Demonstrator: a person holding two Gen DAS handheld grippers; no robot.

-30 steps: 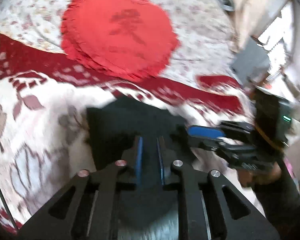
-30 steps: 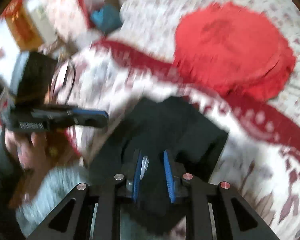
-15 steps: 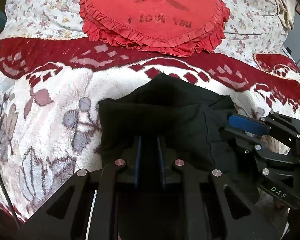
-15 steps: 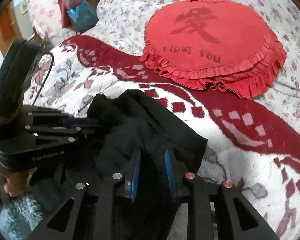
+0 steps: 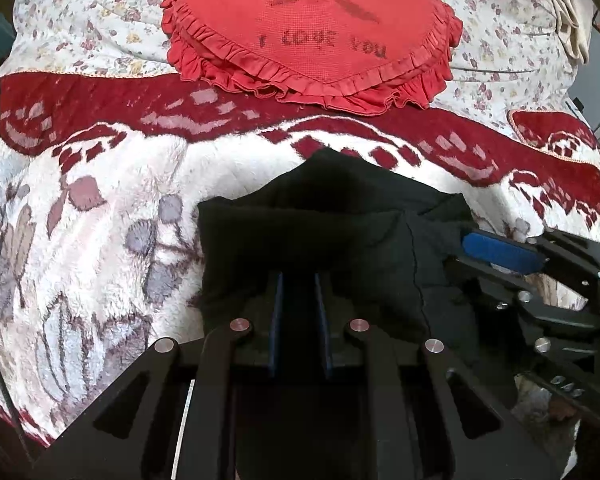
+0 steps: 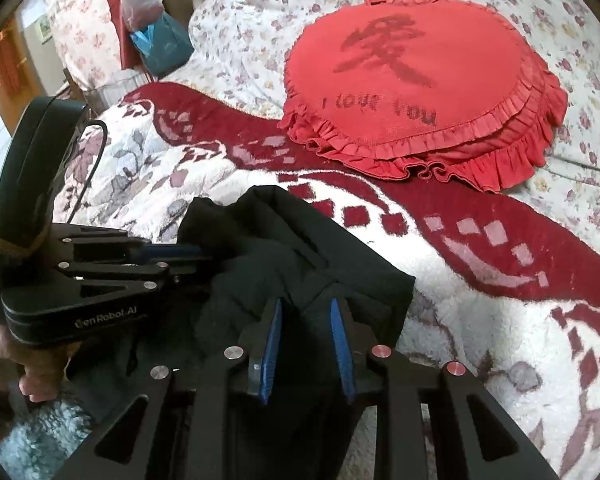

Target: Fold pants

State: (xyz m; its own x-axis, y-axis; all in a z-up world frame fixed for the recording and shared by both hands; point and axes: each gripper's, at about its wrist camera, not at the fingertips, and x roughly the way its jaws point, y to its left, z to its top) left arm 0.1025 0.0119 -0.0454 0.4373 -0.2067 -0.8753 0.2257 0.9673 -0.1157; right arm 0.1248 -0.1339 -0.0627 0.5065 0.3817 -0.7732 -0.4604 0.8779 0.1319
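Observation:
The black pants lie bunched and partly folded on the white and red blanket, also in the right wrist view. My left gripper is shut on the near edge of the pants; it shows from the side in the right wrist view. My right gripper holds the pants' edge between its blue pads; it shows at the right in the left wrist view.
A red heart-shaped ruffled cushion lies behind the pants on a floral sheet. The blanket spreads to the left. Bags and clutter stand beyond the bed's far left.
Both grippers have carried the pants forward and down onto the blanket. The views have gone from blurred to steady, with the pants settled into a thicker folded bundle.

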